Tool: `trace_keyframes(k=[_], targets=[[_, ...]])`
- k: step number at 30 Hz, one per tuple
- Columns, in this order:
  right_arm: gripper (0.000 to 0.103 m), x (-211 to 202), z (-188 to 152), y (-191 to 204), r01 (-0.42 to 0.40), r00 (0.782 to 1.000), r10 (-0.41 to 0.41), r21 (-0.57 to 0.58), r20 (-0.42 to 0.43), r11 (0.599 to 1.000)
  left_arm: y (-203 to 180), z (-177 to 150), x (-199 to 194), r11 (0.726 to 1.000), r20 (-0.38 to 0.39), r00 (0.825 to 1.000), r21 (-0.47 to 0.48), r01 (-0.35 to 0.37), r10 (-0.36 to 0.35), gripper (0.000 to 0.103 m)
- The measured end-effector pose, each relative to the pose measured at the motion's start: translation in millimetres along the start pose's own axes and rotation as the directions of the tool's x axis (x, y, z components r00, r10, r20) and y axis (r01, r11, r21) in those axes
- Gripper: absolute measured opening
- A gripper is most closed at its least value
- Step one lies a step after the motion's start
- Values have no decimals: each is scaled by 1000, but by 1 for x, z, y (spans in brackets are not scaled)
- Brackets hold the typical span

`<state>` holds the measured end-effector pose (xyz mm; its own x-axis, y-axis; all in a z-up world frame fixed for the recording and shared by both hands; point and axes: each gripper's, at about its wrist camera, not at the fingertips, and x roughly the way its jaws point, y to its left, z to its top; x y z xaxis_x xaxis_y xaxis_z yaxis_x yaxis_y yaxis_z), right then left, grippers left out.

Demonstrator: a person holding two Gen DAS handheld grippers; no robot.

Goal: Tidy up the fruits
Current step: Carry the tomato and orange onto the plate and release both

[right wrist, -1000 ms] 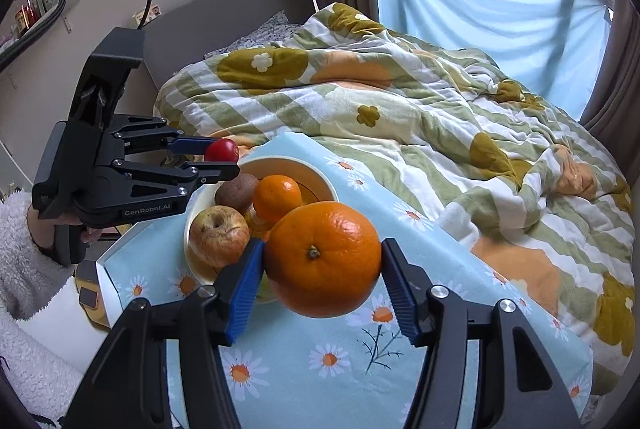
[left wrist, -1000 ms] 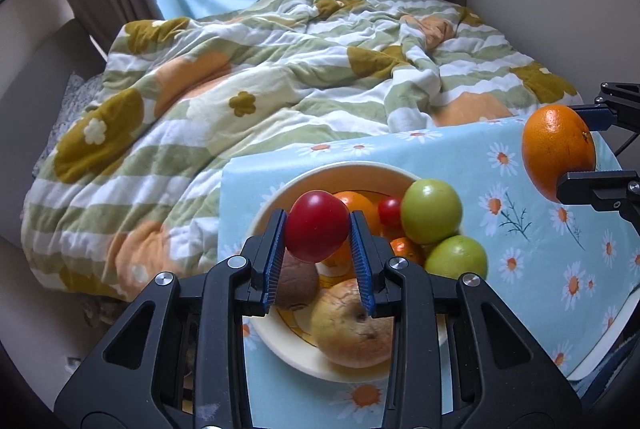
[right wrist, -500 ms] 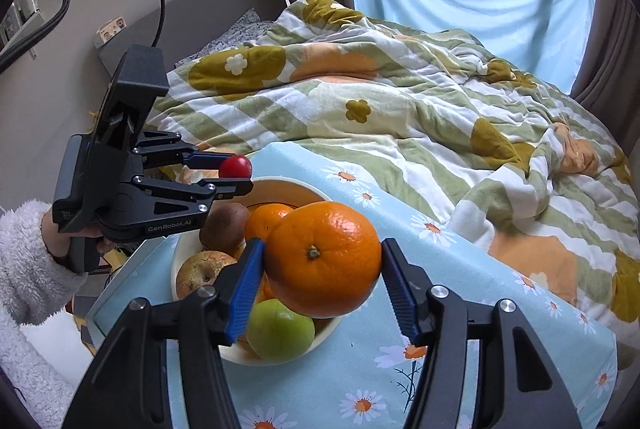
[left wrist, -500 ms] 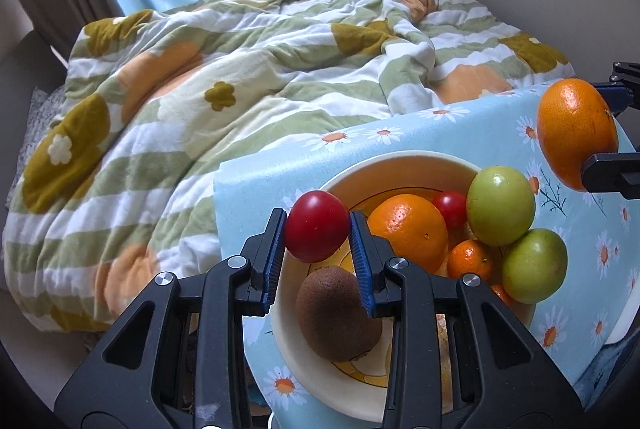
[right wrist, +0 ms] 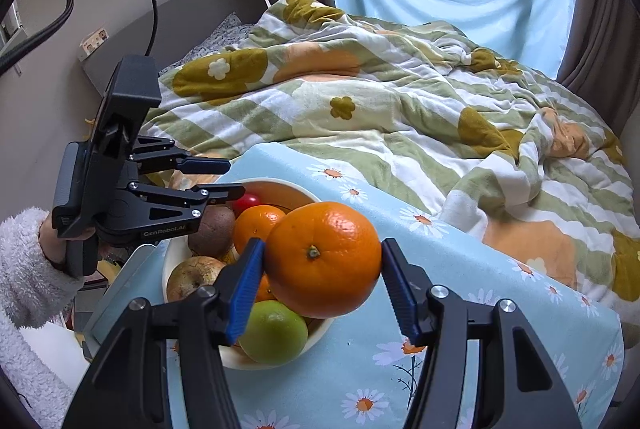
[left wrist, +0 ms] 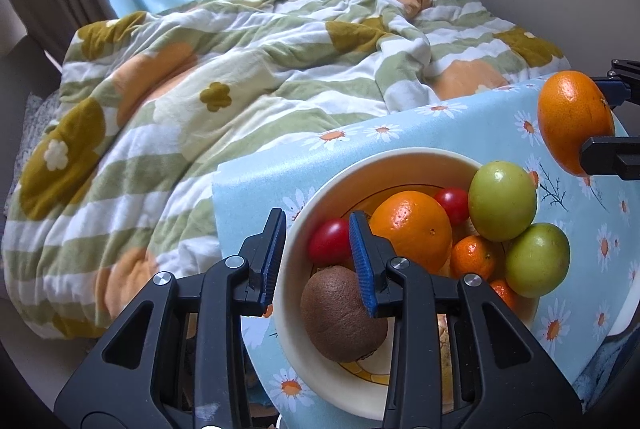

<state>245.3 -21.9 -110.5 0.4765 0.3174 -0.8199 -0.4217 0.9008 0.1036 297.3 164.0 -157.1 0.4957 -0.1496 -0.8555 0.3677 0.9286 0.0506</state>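
A cream bowl (left wrist: 384, 161) on the daisy tablecloth holds a kiwi (left wrist: 340, 313), an orange (left wrist: 412, 229), two green fruits (left wrist: 502, 205), small mandarins and two red tomatoes (left wrist: 329, 241). My left gripper (left wrist: 318, 253) is open above the bowl's left rim, and one red tomato lies in the bowl below its jaws. My right gripper (right wrist: 322, 289) is shut on a large orange (right wrist: 324, 259), held above the bowl's right side (right wrist: 316, 337). The left gripper (right wrist: 228, 179) shows in the right wrist view over the bowl.
The small table with the blue daisy cloth (left wrist: 460, 125) stands against a bed with a green, white and orange floral duvet (left wrist: 240, 77). A wall is at the right, a curtained window behind. A person's fleece-sleeved hand (right wrist: 32, 269) holds the left gripper.
My left gripper opened and let the red tomato drop into the bowl. It also shifted left toward the bowl's rim. The right gripper keeps holding the orange.
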Motion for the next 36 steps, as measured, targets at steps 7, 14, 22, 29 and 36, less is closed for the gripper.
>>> trace_keyframes(k=[7, 14, 22, 29, 36], targets=[[54, -6, 4, 4, -10, 1000, 11, -13, 22, 1000, -2, -16, -11, 1000, -8, 1000, -12, 2, -2, 103], [54, 3, 10, 24, -63, 998, 63, -64, 2, 996, -1, -37, -40, 999, -13, 1000, -44, -25, 25, 103], [54, 34, 11, 58, -119, 992, 112, -141, -57, 983, -1, -71, -60, 997, -45, 998, -76, -34, 31, 103], [55, 56, 3, 64, -113, 992, 101, -163, -81, 980, -2, -89, -64, 995, -69, 997, -90, -51, 45, 103], [81, 52, 3, 73, -72, 997, 68, -193, -28, 978, -5, -97, -65, 995, -70, 997, -91, -41, 34, 103]])
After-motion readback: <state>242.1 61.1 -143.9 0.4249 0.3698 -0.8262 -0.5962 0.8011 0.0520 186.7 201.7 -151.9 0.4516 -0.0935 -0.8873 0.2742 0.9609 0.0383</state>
